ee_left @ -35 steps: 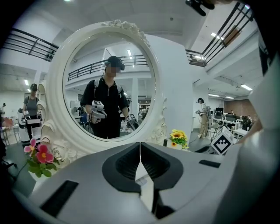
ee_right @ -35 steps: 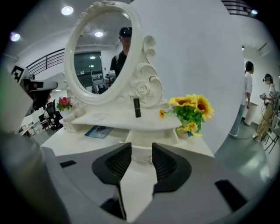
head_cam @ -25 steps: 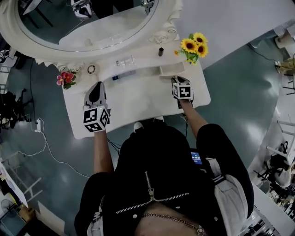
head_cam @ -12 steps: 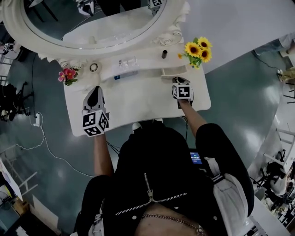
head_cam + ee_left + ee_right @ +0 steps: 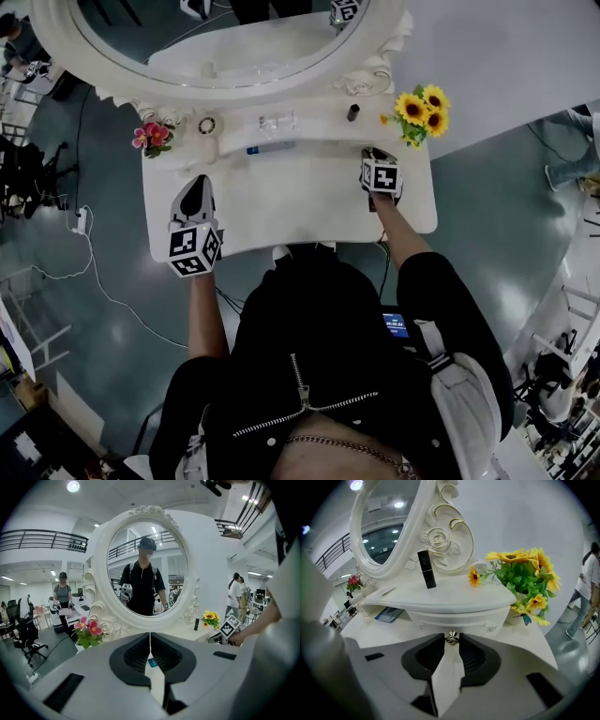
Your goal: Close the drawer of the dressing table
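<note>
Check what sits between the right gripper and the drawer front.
Only the knob of the drawer, pinched at the jaw tips of the right gripper; the right gripper view shows it.

Tally as we see it:

- One dressing table [image 5: 281, 202], with one oval mirror [image 5: 234, 37].
- One drawer [image 5: 454, 619], bearing one metal knob [image 5: 451, 638].
- Two flower bunches: one pink bunch [image 5: 153, 137] and one sunflower bunch [image 5: 421, 110].
- Four small items, one of each: black tube [image 5: 353, 112], clear item [image 5: 277, 120], round item [image 5: 207, 125] and blue flat item [image 5: 264, 147]. We cannot identify the last three further.
- Two grippers: left gripper [image 5: 150, 644] and right gripper [image 5: 451, 644].
- Two marker cubes, one per gripper: [image 5: 194, 247] and [image 5: 381, 177].
- We count one bystander [image 5: 63, 590] in the left background. The figures at the right are too small for us to count.
</note>
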`<action>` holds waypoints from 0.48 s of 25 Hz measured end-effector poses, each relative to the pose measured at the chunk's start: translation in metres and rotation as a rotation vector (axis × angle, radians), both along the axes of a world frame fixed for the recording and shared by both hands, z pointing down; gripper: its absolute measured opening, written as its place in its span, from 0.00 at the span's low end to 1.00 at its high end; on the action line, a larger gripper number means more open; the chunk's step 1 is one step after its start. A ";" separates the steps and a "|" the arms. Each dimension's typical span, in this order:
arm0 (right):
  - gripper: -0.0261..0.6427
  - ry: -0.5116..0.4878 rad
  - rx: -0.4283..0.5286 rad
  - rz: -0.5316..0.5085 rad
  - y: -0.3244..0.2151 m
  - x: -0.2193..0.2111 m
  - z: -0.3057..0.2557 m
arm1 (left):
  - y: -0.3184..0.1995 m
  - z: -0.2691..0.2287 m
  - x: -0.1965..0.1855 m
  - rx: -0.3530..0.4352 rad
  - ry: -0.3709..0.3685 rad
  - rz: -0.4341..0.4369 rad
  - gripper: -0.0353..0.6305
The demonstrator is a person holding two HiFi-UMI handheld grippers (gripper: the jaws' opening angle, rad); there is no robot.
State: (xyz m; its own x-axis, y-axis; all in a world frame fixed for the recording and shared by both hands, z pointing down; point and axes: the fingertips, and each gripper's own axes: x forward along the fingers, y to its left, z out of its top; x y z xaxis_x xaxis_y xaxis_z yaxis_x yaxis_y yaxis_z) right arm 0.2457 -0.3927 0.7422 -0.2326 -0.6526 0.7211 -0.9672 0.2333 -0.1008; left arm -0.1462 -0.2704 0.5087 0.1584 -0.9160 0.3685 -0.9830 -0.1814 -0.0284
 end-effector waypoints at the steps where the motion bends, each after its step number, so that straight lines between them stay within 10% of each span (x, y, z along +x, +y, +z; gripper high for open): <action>1: 0.19 0.004 0.007 -0.003 -0.004 0.000 0.000 | 0.002 0.000 -0.002 -0.001 -0.002 -0.005 0.09; 12: 0.22 0.051 0.016 0.041 -0.020 -0.001 -0.001 | 0.017 0.010 -0.023 -0.014 0.012 -0.046 0.09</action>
